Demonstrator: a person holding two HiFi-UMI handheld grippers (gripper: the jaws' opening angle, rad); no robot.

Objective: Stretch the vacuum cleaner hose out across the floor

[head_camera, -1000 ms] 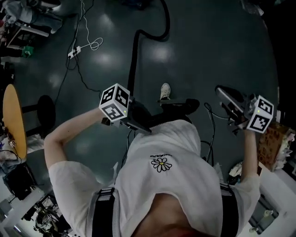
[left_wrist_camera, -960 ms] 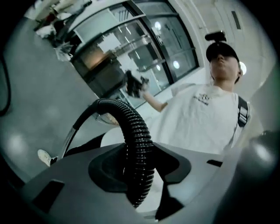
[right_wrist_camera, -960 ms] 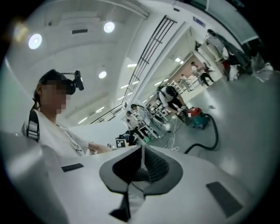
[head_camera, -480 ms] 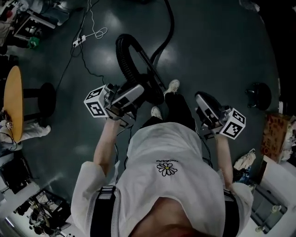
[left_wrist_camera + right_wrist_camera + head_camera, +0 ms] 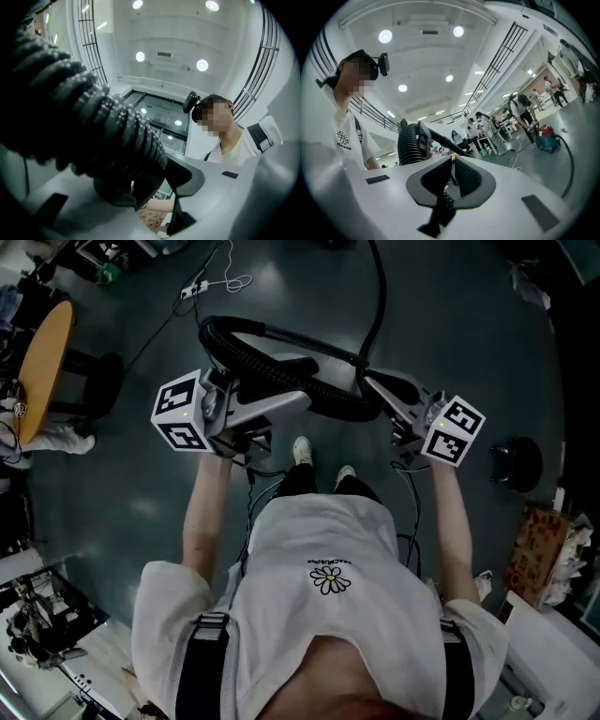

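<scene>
- Head view: your left gripper [image 5: 295,401] is raised in front of you, and its jaws stand part-way apart, clamped on the black ribbed vacuum hose [image 5: 272,367].
- From that grip the hose loops back round to the left, then runs off across the dark floor [image 5: 450,315] toward the top edge.
- Your right gripper [image 5: 375,385] is at the same height, with its tip just beside the hose and its jaws pressed together.
- A patterned cardboard box [image 5: 536,545] sits low on the right. You cannot make out what is in it.
- A round wooden desk [image 5: 42,362] stands at upper left, well apart from the hose. A power strip [image 5: 195,287] with a white cable lies near the top.
- Left gripper view: the ribbed hose [image 5: 93,126] fills the left side and passes down between your jaws, which grip it.
- Right gripper view: your jaws meet in the middle with nothing between them.
- Just beyond them the hose [image 5: 408,140] rises by your white shirt.
- Far off on the right stands the vacuum canister [image 5: 547,140], teal with red, and a dark hose arcs out of it along the floor.
</scene>
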